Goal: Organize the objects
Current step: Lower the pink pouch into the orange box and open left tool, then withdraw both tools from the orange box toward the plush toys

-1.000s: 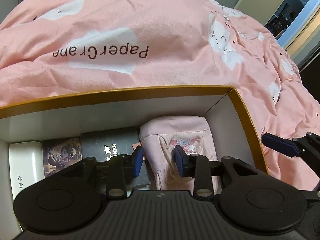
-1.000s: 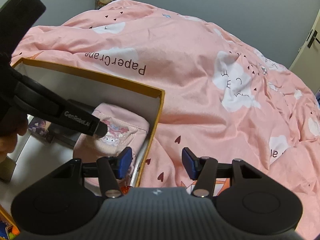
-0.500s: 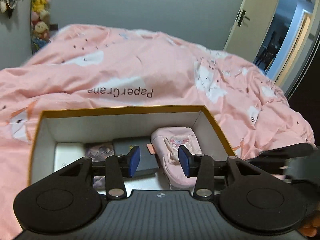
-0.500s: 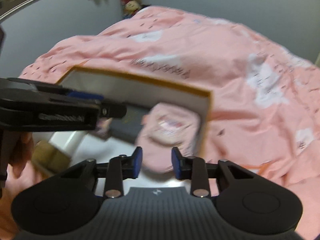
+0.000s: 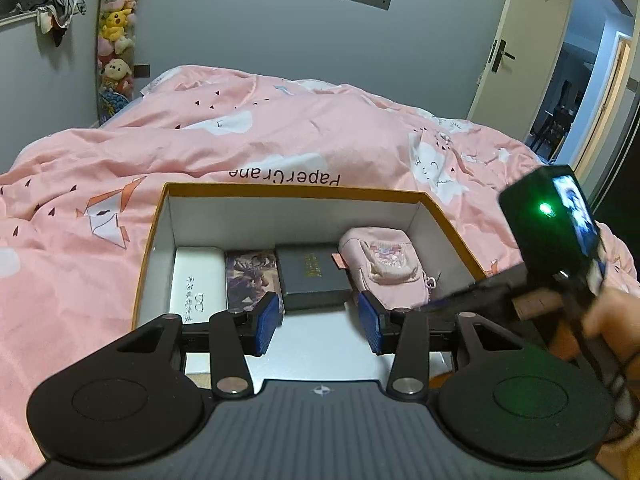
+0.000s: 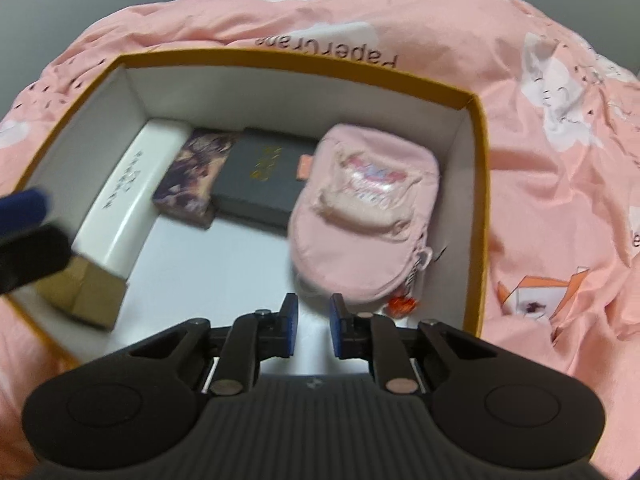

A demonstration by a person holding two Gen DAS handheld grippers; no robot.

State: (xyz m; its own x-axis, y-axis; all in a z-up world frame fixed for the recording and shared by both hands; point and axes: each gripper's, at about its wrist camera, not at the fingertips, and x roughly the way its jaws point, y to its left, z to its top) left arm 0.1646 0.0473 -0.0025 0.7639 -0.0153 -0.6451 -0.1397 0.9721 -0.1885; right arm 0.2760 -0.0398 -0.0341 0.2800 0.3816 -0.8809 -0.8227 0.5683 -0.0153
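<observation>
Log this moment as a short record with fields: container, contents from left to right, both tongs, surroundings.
container: open orange-rimmed box with white inside, lying on a pink duvet
contents, left to right: white case, illustrated box, black box, pink pouch; brown cardboard box in the near left corner
left tongs: open, nothing between the pads
right tongs: closing, nothing between the pads, just short of the pink pouch
surroundings: plush toys hanging on the wall

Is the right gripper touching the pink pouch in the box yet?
Apart. The right wrist view shows the right gripper with its jaws closing on nothing, white box floor visible between the pads and short of the pink pouch.
</observation>
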